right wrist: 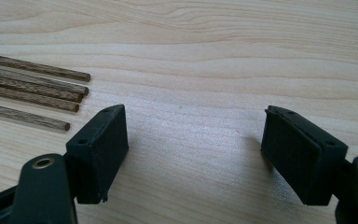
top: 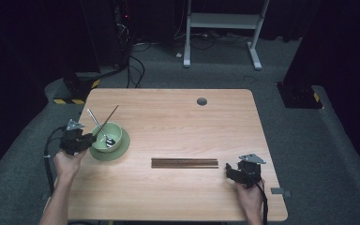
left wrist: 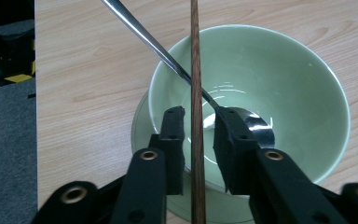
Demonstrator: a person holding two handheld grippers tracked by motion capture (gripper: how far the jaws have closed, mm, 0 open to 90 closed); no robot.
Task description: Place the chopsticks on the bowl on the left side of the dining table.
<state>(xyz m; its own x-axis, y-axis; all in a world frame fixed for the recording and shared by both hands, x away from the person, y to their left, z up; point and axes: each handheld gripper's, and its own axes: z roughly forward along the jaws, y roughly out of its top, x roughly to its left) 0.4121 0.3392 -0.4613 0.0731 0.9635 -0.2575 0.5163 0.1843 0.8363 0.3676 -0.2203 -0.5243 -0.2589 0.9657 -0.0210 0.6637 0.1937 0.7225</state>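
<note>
A pale green bowl [top: 107,136] [left wrist: 279,84] stands on a matching green plate [top: 123,149] at the table's left. A metal spoon [top: 96,123] [left wrist: 144,37] leans in the bowl, its head at the bottom. A brown wooden chopstick [top: 111,115] [left wrist: 195,56] also rests across the bowl's rim. My left gripper [top: 90,139] [left wrist: 199,119] straddles that chopstick at the near rim, and narrow gaps show between it and both pads, so the gripper is open. Several more chopsticks [top: 184,162] [right wrist: 32,93] lie in a row mid-table. My right gripper [top: 232,171] [right wrist: 196,126] stands open just right of their ends, nothing between its pads.
The wooden table [top: 178,117] has a round grey cable hole [top: 201,101] near its far edge. Beyond it on the grey carpet stand a white frame [top: 222,21], black stands and cables.
</note>
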